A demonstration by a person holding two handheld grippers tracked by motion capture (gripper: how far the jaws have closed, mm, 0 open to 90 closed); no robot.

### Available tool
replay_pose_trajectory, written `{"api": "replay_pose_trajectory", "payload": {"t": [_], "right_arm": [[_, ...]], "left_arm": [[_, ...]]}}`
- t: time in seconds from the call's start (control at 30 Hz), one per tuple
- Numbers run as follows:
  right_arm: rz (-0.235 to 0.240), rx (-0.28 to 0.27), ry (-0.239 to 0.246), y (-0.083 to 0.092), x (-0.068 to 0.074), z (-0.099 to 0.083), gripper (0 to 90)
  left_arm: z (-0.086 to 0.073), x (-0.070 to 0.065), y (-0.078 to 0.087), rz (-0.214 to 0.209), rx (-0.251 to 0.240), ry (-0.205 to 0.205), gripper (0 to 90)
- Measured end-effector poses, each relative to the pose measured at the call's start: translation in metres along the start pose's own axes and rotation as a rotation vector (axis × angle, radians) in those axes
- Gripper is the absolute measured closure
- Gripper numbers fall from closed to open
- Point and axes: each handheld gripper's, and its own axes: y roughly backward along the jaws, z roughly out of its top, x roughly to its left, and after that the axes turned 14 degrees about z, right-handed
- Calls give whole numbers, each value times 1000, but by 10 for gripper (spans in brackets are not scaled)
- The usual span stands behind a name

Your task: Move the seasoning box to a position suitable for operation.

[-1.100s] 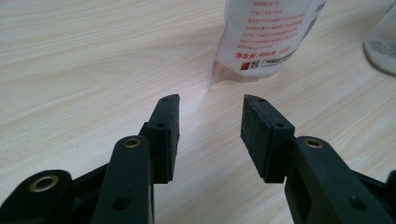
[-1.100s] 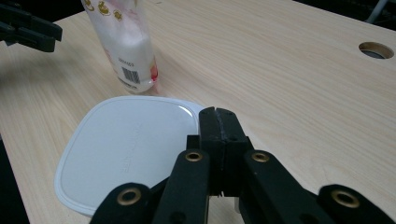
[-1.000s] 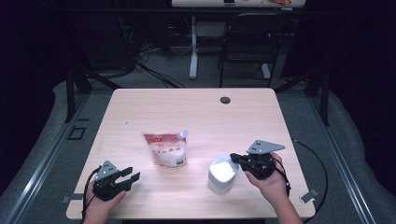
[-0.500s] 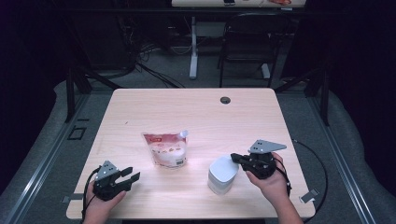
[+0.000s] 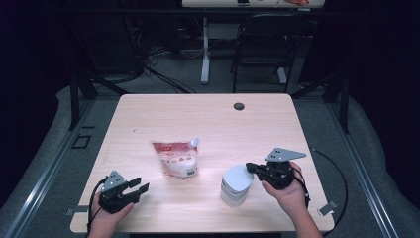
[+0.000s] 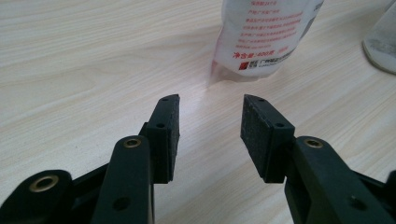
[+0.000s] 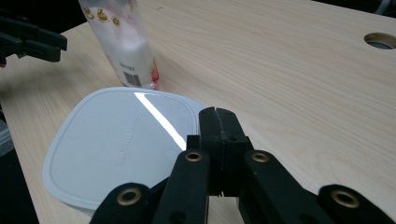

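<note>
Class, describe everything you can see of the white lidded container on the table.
The container is a white, rounded-square tub, apparently plastic, with a smooth glossy lid bearing faint embossed lettering. It looks tilted, its lid facing partly toward the camera in the high view. It sits near the table's front edge, right of the pouch and apart from it. The right gripper, jaws shut, is at the lid's edge; whether it pinches the rim cannot be told.
</note>
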Motion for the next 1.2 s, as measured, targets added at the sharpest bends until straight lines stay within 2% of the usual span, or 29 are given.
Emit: {"api": "replay_pose_trajectory", "payload": {"t": [0.93,1.2], "right_arm": [[6,-11,-28,1,-5,-2,900],[-5,6,-34,1,-8,-4,900]], "left_arm": [[0,0,0,2,2,1,573],[0,0,0,2,2,3,573]]}}
